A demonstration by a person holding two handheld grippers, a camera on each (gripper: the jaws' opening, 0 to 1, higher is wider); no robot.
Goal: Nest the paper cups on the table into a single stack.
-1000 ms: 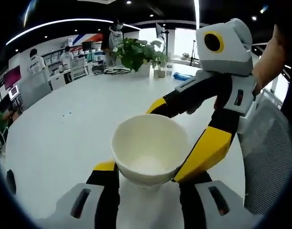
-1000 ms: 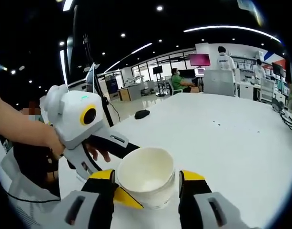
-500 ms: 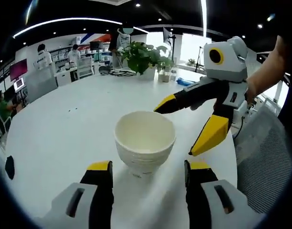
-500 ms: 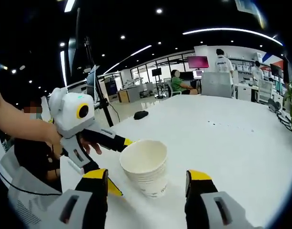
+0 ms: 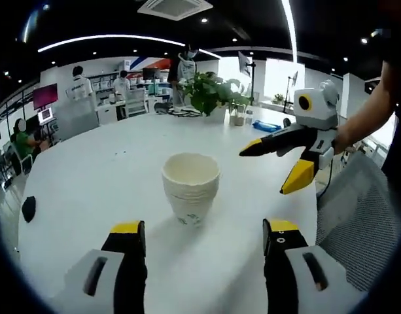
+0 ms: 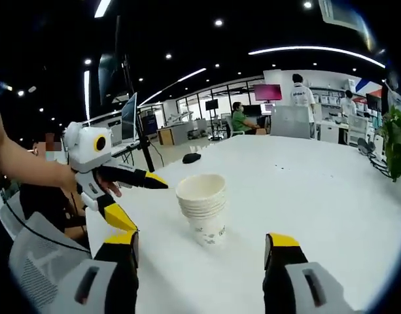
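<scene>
A white round table (image 5: pixel 89 170) spans the middle of both views. At its centre an upright stack of paper cups (image 5: pixel 191 188) stands free, nested together. The left gripper (image 5: pixel 203 242) and right gripper (image 6: pixel 201 248), bottom of frame, have fingers spread apart, gripping nothing, short of the stack.

The room is a big open office with a dark ceiling. Long strip lights (image 5: pixel 108 40) and small round lights shine up top. A big white table (image 5: pixel 89 190) takes up the middle of both views. In the left gripper view a green plant (image 5: pixel 210 91) sits at the far edge, top middle. A pink screen (image 6: pixel 267 92) glows at the upper right of the right gripper view. A grey mesh chair (image 5: pixel 357 216) shows at the right.
</scene>
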